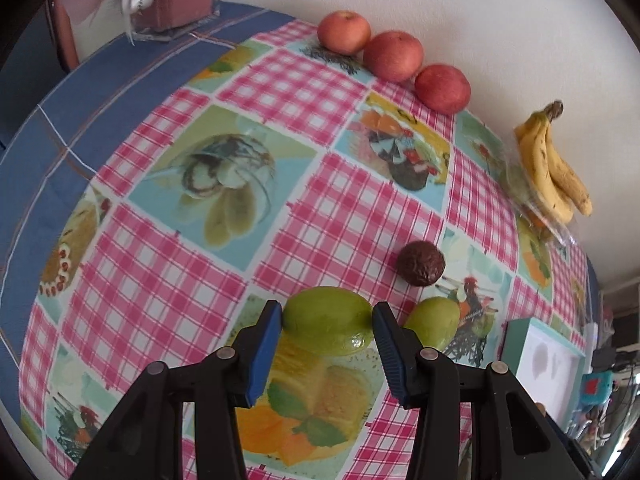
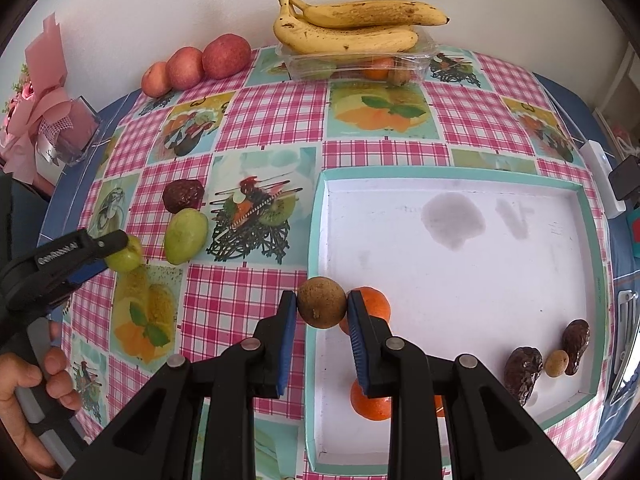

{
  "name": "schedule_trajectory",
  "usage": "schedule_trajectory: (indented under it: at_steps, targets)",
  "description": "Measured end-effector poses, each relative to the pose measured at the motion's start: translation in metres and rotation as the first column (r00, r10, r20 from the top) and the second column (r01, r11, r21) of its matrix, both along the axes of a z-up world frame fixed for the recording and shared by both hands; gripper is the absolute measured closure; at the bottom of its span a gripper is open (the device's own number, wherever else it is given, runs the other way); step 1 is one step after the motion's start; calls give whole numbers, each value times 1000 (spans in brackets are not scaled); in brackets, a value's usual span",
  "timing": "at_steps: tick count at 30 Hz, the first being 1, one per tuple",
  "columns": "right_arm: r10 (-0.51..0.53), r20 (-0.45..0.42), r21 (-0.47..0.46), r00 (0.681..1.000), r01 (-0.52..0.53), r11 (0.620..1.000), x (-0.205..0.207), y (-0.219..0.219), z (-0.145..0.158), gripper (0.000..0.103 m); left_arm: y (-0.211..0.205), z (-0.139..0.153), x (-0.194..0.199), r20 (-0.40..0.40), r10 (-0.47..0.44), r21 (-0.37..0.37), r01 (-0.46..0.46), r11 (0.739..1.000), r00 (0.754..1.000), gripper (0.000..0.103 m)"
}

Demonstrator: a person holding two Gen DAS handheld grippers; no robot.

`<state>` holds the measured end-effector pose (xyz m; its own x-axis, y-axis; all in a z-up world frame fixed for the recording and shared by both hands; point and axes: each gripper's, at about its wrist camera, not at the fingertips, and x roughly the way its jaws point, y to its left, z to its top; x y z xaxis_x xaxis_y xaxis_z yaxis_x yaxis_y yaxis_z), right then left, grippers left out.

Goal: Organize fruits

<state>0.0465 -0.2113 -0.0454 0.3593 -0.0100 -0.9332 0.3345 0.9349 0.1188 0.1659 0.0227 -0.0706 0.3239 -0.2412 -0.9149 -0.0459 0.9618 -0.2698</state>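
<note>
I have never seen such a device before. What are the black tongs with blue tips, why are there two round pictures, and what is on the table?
There is no robot here. A person holds a hand gripper in each hand, and each carries a wide-angle camera looking along its two fingers, so you get one round picture per gripper.

The left gripper is closed on a green fruit. The right gripper holds a small brown round fruit at the edge of a white tray.

On the checked tablecloth lie three red apples, bananas on a clear box, another green fruit and a dark wrinkled fruit. In the tray are oranges.
</note>
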Motion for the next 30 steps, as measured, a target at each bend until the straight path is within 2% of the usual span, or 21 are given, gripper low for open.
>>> schedule_trajectory:
  at_steps: [10,18,30]
  targets:
    - [-42,28,3,999,42,999,-10,-17,10,76,5,39,-5,74,14,-19,-13,1000,997,53]
    - [-109,46,16,993,109,994,-23,-47,15,76,1,51,-11,96,8,-10,-7,1000,995,53]
    - [-257,44,23,965,256,966,-53,-108,13,76,-33,67,-25,133,-54,-6,55,998,990,54]
